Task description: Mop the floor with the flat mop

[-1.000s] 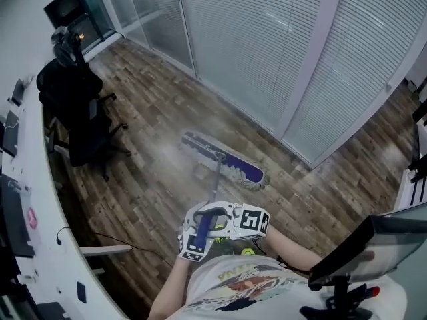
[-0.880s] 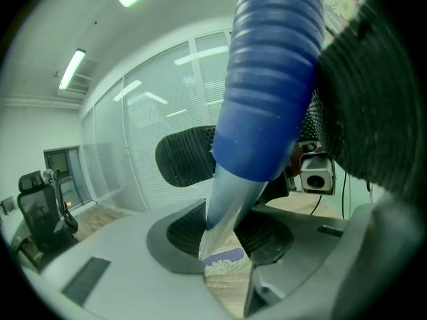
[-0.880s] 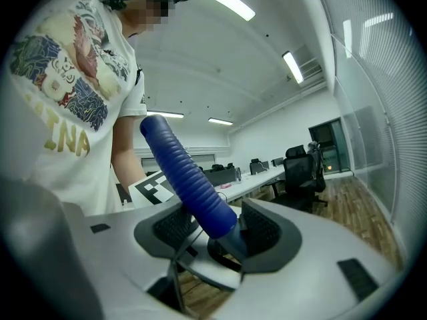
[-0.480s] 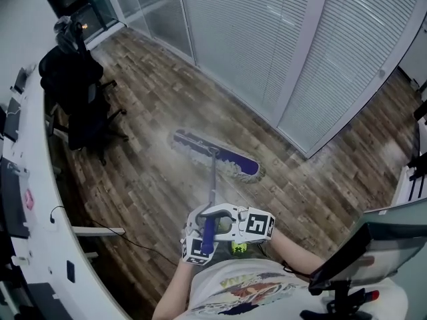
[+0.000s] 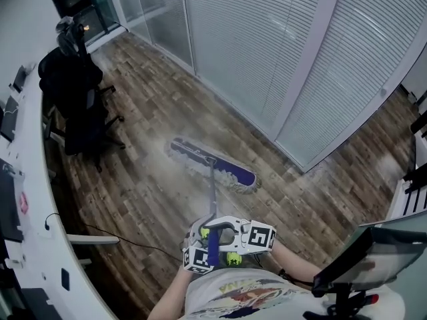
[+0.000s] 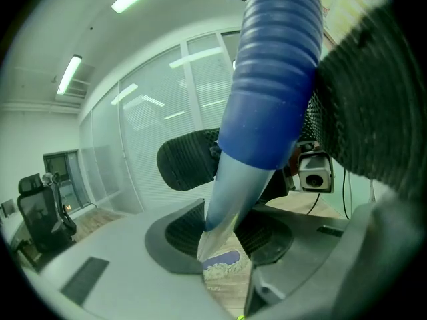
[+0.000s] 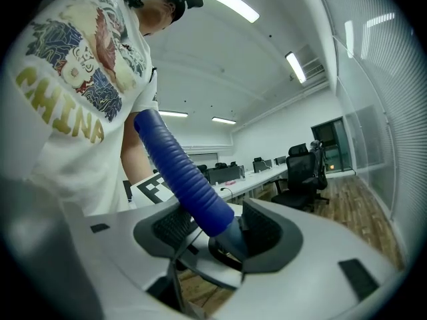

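The flat mop's blue head (image 5: pixel 213 166), with a pale fringe, lies flat on the wood floor (image 5: pixel 320 199) in the head view. Its silver pole (image 5: pixel 213 192) rises to a blue ribbed grip. Both grippers hold that grip close in front of my body. My left gripper (image 5: pixel 202 249) is the lower one. In its own view my left gripper (image 6: pixel 227 235) is shut on the pole (image 6: pixel 230 192), with the mop head (image 6: pixel 222 264) small beyond. My right gripper (image 5: pixel 235 234) comes in from the right. The right gripper view has it (image 7: pixel 213 229) shut on the blue grip (image 7: pixel 183 179).
A black office chair (image 5: pixel 77 102) stands at the left beside a long white curved desk (image 5: pixel 27 199). Glass walls with blinds (image 5: pixel 267 52) run behind the mop. A monitor (image 5: pixel 373 252) is at the bottom right, and a cable (image 5: pixel 127 241) trails on the floor.
Both grippers have drawn back toward my body with the handle. The mop head has slid a little to the left across the floor.
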`<state>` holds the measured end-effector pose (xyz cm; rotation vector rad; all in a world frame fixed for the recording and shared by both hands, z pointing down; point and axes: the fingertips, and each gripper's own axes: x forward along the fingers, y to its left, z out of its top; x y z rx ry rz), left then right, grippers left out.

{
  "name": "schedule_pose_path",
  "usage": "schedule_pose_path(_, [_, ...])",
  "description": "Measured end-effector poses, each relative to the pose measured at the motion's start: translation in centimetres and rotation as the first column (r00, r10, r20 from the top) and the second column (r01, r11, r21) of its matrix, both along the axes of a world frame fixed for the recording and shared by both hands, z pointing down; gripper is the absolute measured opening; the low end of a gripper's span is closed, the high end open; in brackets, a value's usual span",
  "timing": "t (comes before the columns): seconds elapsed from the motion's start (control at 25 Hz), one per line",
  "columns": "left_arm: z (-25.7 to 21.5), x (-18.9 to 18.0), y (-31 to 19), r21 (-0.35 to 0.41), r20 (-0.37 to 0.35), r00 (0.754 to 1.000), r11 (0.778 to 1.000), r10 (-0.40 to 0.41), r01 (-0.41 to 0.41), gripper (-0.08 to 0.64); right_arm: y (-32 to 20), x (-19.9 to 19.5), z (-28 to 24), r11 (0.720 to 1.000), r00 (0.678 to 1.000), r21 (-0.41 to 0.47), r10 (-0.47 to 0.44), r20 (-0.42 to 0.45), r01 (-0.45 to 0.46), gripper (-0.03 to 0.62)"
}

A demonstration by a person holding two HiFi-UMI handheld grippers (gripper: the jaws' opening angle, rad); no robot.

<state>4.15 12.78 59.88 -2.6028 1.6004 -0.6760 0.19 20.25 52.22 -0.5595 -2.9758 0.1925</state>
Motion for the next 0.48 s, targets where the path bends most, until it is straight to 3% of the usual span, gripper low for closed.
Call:
schedule_pose_path(0.24, [-0.9, -4.1, -5.2, 0.004, -0.049, 0.998, 1.000, 0.028, -0.028, 0.110, -5.3, -4.3, -1.1, 1.000, 1.000, -0.009, 0.022, 0.005, -0.022, 0.229])
schedule_pose_path(0.48, [-1.0, -8.1, -9.7, 0.003, -0.053, 0.996, 0.997, 0.076, -0.076, 0.110, -10.0, -8.7, -1.2, 0.997, 0.997, -0.028, 0.073, 0.002, -0.073, 0.229])
